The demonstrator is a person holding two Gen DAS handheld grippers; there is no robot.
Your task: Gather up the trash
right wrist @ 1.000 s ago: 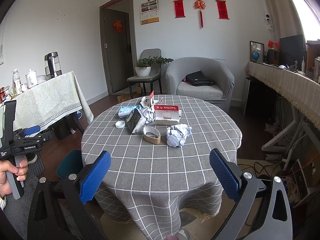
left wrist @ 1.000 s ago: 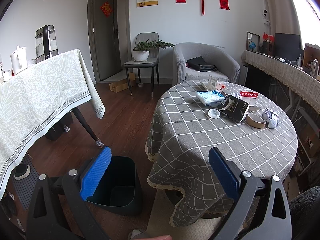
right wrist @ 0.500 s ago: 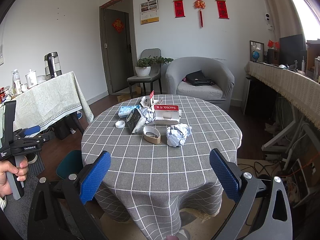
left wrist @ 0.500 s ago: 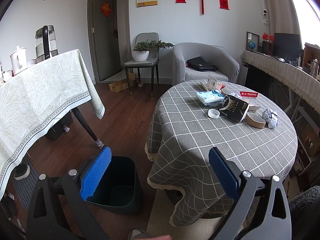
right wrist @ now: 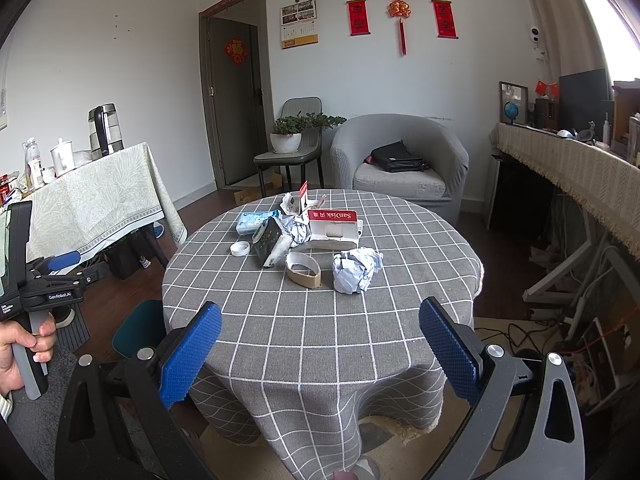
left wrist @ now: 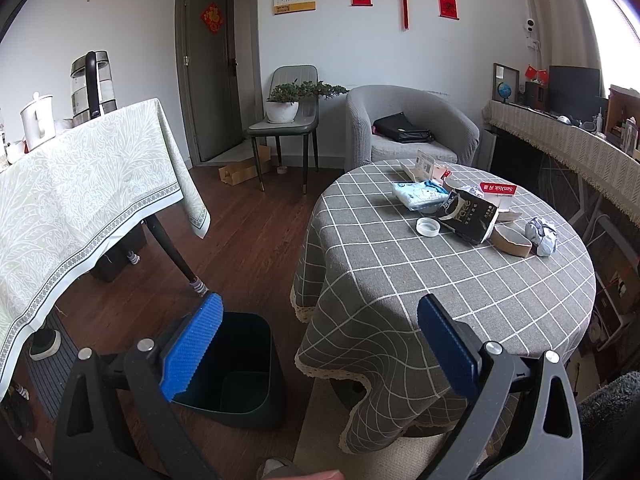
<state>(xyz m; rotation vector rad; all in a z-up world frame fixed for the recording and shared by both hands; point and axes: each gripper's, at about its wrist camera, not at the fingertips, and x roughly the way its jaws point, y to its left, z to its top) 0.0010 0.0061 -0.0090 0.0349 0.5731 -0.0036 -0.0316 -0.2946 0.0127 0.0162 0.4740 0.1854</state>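
Right gripper [right wrist: 320, 344] jaws wide, empty; trash [right wrist: 308, 240] on table [right wrist: 320, 332] at 12 o'clock, well apart. Left gripper [left wrist: 320, 344] wide; bin [left wrist: 236, 368] at 7 o'clock.

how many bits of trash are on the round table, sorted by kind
crumpled paper: 2 (big ball, smaller wad)
card boxes or packs: 2 (SanDisk box, opened pack)
soft packets: 2 (black packet, blue packet)
cardboard ring: 1
white lid: 1
total: 8
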